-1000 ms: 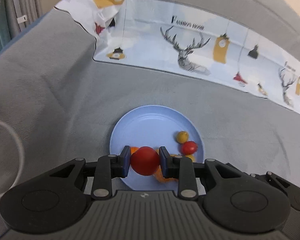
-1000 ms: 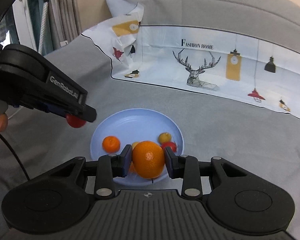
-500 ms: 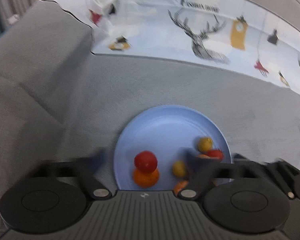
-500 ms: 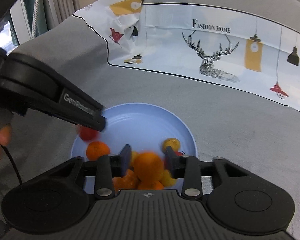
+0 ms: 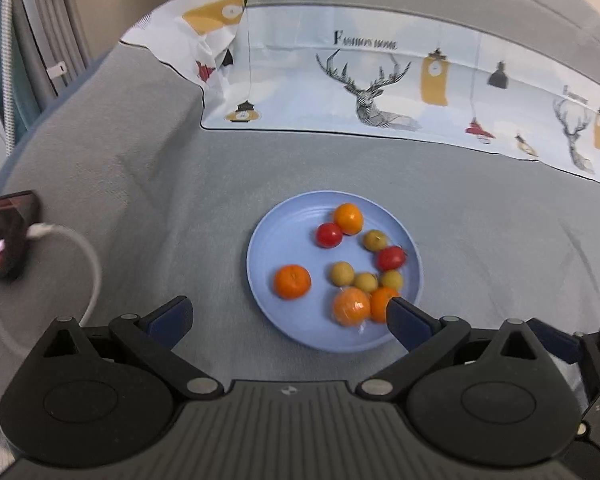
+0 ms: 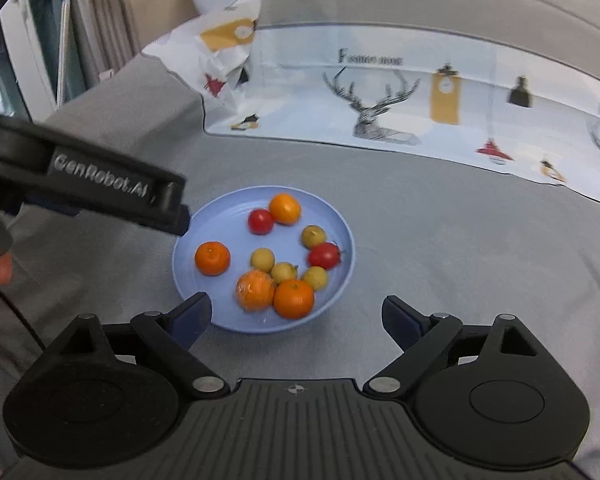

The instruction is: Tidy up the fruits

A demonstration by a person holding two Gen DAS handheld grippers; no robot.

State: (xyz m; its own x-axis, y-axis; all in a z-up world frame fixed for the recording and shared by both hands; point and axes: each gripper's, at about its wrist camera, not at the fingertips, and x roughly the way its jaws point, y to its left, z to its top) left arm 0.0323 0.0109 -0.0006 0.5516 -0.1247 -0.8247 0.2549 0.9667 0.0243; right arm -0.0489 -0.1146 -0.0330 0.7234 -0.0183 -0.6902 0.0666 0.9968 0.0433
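A light blue plate [image 5: 268, 240] [image 6: 340, 236] lies on the grey sofa cover and holds several oranges, two red tomatoes and several small yellow fruits. A red tomato [image 5: 329, 235] [image 6: 261, 221] lies next to an orange [image 5: 348, 218] [image 6: 285, 208] at the plate's far side. Another orange [image 6: 294, 298] [image 5: 381, 303] lies at the near rim beside a wrapped orange [image 6: 255, 290]. My left gripper [image 5: 290, 322] is open and empty above the plate's near edge. My right gripper [image 6: 296, 322] is open and empty just in front of the plate. The left gripper's body [image 6: 100, 188] shows at the plate's left.
A printed cloth with deer [image 5: 380, 88] [image 6: 380, 100] is draped over the sofa back behind the plate. A dark phone [image 5: 0, 236] with a white cable [image 5: 84, 256] lies at the left. Curtains hang at the far left.
Both grippers have opened and pulled back from the plate. The red tomato from the left gripper and the orange from the right gripper now lie on the plate.
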